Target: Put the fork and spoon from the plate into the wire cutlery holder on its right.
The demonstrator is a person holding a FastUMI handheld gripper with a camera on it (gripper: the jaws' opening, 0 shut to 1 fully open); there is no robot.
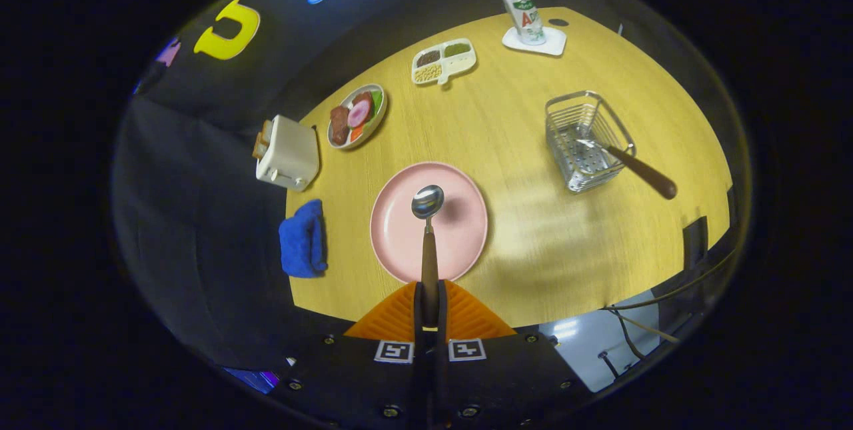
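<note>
Spoon (pixel 428 230) pinched by its handle in gripper (pixel 430 303), lifted above plate (pixel 400 250) for carrying right to holder (pixel 586 143), where fork (pixel 630 162) already leans.

bright overhead light, perhaps soft; warped edges

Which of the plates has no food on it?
The pink plate, just ahead of the fingers. The spoon, clamped in the gripper, is over it. The small plate holds meat and the divided dish has beans.
</note>
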